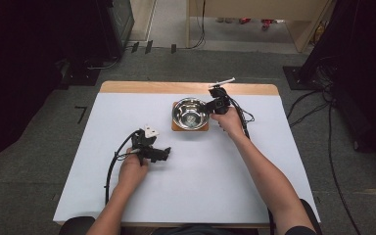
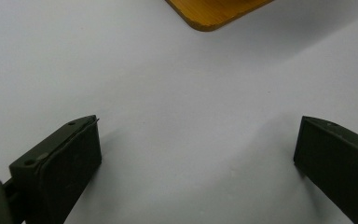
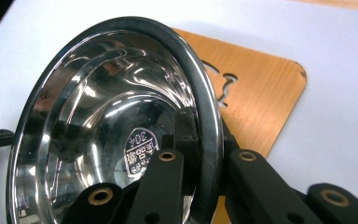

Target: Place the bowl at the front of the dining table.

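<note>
Left gripper (image 1: 168, 152) rests near the bench's middle, jaws spread wide on nothing; I'm keeping it clear. Steel bowl (image 1: 191, 113) sits on a wooden mat (image 1: 176, 127) toward the far edge. Right gripper (image 3: 204, 154) is clamped tight on the bowl's right rim, one jaw inside, one outside, probably for lifting.

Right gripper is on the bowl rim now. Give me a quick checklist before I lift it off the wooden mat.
1. right gripper clamped on the rim of the steel bowl, one jaw inside, one outside: ok.
2. Bowl empty: ok.
3. Bowl over the wooden mat: ok.
4. left gripper open, holding nothing, apart from the bowl: ok.
5. Whether the rim grip will hold under a lift: cannot tell.
6. Cable clear of the bowl: ok.
</note>
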